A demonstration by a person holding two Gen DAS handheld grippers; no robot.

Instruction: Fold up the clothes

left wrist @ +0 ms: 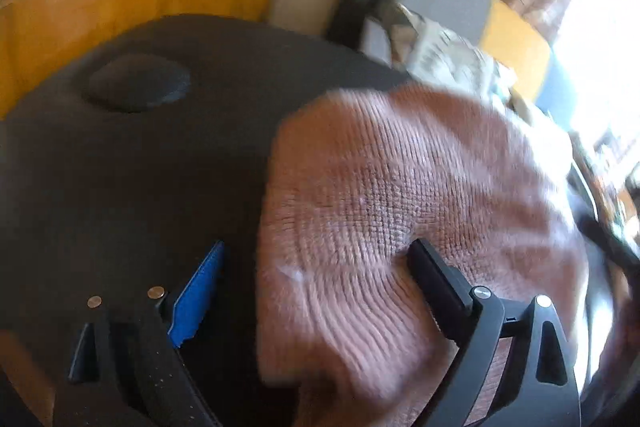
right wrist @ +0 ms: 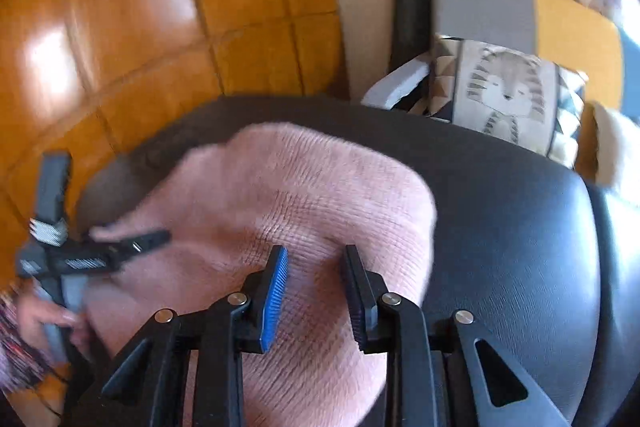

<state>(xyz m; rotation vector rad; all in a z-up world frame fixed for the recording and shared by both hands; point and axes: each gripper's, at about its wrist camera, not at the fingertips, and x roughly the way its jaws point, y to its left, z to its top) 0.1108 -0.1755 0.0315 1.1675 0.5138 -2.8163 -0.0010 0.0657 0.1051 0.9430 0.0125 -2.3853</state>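
The pink knitted garment [right wrist: 288, 195] lies bunched on a dark padded seat [right wrist: 520, 211], a leather-like ottoman or chair rather than a worktop; behind it stand a wooden wall and a chair holding a patterned cushion [right wrist: 508, 95].

The left tongs [left wrist: 316, 279] stand wide apart; the blue-padded finger rests over the dark seat just beside the garment's edge, while the other finger [left wrist: 436, 275] presses on top of the knit; nothing is clamped. The right tongs [right wrist: 316, 287] are also apart, with a narrower gap, both fingers low over the pink fabric near its right edge; whether any knit sits pinched between them I cannot tell, though the gap looks open.

Judging by the rumpled heap, folding is at an early stage: the garment is being gathered or spread, not yet creased into a tidy shape. The next move likely calls for each of the 2 tongs to close on an edge or corner, then lift and draw the fabric flat before a fold; blur makes finer detail unclear.
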